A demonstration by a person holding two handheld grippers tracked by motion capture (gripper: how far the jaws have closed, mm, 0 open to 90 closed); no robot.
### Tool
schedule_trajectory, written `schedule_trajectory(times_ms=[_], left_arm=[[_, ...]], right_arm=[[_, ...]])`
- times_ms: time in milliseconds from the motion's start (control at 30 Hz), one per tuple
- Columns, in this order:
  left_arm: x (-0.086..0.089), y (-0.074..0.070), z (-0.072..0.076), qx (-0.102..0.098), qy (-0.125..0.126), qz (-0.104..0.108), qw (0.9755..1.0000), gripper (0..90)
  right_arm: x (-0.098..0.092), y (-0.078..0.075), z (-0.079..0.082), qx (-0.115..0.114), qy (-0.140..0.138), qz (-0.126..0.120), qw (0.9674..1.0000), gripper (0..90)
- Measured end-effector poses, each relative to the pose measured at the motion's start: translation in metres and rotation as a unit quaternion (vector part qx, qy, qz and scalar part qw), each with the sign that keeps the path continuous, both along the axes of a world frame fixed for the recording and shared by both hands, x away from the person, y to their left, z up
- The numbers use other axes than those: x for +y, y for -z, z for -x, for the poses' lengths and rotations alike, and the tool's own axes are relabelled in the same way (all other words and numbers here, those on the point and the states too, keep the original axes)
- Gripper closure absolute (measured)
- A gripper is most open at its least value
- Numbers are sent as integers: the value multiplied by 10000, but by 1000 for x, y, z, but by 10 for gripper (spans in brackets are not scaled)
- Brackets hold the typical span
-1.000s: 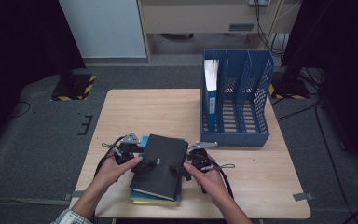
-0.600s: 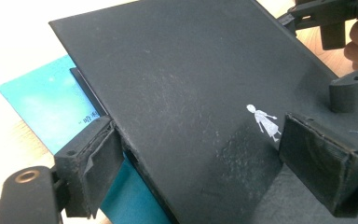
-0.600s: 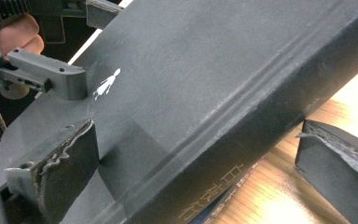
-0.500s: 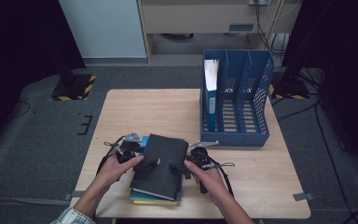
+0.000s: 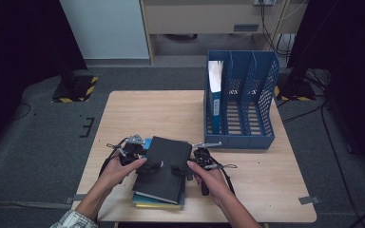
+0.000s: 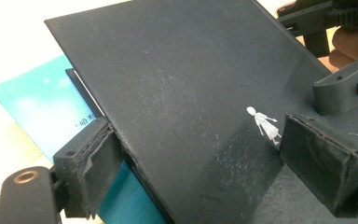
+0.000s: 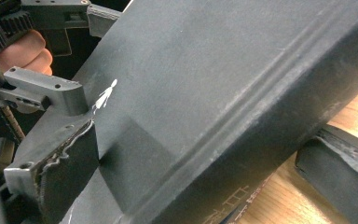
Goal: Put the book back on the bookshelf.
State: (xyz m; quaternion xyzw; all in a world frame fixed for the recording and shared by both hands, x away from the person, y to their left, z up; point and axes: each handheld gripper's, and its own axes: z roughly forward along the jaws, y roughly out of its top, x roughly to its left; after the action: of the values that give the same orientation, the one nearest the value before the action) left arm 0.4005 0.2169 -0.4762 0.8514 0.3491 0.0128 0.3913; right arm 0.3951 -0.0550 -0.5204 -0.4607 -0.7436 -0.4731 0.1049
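Observation:
A black hardcover book [image 5: 164, 171] lies tilted on top of a small stack of books [image 5: 145, 200] at the table's near edge. My left gripper [image 5: 147, 164] is shut on its left edge. In the left gripper view one pad [image 6: 95, 170] sits under the edge and the other [image 6: 321, 163] rests on the cover [image 6: 191, 84]. My right gripper [image 5: 184, 168] is shut on the book's right side, across its spine [image 7: 242, 140]. One of its pads [image 7: 67, 170] lies on the cover and the other [image 7: 342, 170] reaches beneath. A teal book [image 6: 37, 112] shows underneath.
A blue mesh file rack [image 5: 247, 140] with several slots stands at the table's back right. Its leftmost slot holds an upright blue book with white pages [image 5: 215, 88]. Bare wooden tabletop [image 5: 142, 114] stretches behind the stack. Dark floor surrounds the table.
Both grippers keep their hold on the black book. The right hand has shifted only slightly and the book sits much as before.

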Motion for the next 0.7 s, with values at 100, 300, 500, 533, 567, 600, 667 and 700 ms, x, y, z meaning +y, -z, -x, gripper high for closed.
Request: schedule_trajectory(times_ms=[100,300,500,533,567,600,667,700], left_arm=[[0,0,0,-16,8,8,10000,129],[2,-3,1,-145,21,59,9999,134],[8,-11,2,-260,28,119,9996,166],[9,-12,2,-279,20,123,9995,182],[10,-13,2,-297,13,135,9995,194],[11,-14,2,-311,14,149,9994,201],[13,-15,2,-337,-19,197,9992,221],[14,-16,2,-335,-26,206,9992,227]], right_arm=[[0,0,0,-22,-10,2,10000,2],[2,-10,-1,-111,-59,192,9997,11],[4,-21,-1,-360,0,235,9991,53],[4,-23,-1,-420,-13,257,9988,62],[3,-24,-2,-432,-9,247,9988,72],[3,-25,-2,-466,-2,246,9986,78],[3,-29,-2,-508,3,264,9984,85],[4,-30,-2,-534,1,275,9982,88]])
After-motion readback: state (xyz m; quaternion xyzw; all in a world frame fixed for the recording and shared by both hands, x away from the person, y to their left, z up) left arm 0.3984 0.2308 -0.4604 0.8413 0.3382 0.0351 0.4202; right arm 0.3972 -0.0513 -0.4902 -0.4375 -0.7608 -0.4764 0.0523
